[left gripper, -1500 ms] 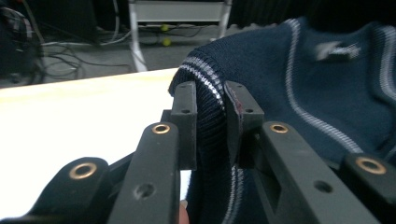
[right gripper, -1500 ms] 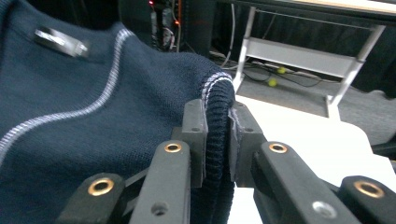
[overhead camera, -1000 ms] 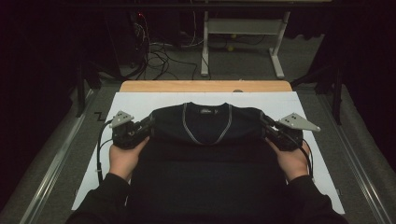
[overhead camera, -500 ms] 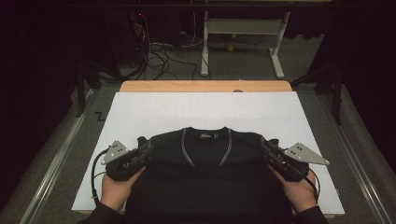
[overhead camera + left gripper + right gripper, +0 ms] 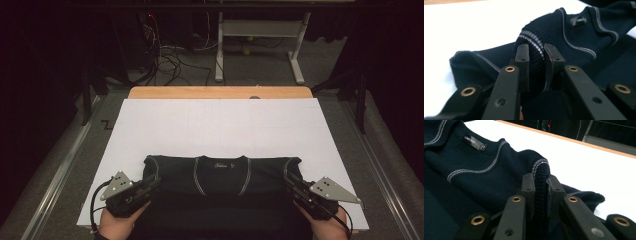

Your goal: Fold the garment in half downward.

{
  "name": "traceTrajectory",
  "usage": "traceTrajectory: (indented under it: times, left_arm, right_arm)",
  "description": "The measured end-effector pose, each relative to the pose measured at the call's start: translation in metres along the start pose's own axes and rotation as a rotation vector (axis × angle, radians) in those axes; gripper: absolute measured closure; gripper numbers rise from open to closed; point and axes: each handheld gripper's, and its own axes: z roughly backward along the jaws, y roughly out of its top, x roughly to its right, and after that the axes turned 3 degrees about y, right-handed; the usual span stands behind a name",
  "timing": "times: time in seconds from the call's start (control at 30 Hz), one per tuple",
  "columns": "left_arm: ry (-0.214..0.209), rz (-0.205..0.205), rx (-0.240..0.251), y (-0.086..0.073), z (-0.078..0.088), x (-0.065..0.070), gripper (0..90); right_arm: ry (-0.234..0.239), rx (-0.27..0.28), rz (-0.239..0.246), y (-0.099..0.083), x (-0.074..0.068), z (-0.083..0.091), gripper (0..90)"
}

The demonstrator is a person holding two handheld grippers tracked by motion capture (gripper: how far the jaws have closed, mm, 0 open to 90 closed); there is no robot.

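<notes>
A dark navy knit sweater (image 5: 220, 175) with grey-striped trim lies across the near part of the white table top (image 5: 220, 125), collar label facing up. My left gripper (image 5: 150, 184) is shut on a bunched fold of the sweater (image 5: 534, 53) at its left corner. My right gripper (image 5: 292, 181) is shut on the ribbed edge of the sweater (image 5: 540, 180) at its right corner. A hand holds each gripper near the table's front edge. The collar label (image 5: 474, 142) reads clearly in the right gripper view.
A wooden strip (image 5: 220, 92) runs along the table's far edge. Beyond it stand a white metal frame (image 5: 257, 35) and loose cables (image 5: 165, 55) on the floor. Metal rails (image 5: 55, 175) flank the table.
Both grippers have pulled toward the near edge and sunk a little, dragging the sweater's upper part with them. The far half of the white surface is now bare.
</notes>
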Motion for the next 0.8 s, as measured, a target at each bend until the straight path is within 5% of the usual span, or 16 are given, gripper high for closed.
traceTrajectory:
  times: [0.33, 0.53, 0.8]
  left_arm:
    - [-0.023, -0.021, -0.043, -0.011, 0.013, 0.011, 72.0]
    - [0.015, -0.012, -0.24, -0.024, -0.01, 0.005, 71.4]
    - [0.05, 0.036, -0.285, -0.031, -0.022, -0.007, 56.5]
  right_arm:
    - [0.016, -0.043, -0.007, -0.011, -0.011, 0.019, 79.4]
    - [0.022, -0.15, -0.012, -0.02, -0.011, 0.011, 78.9]
    - [0.01, -0.27, -0.017, -0.03, -0.008, -0.006, 73.9]
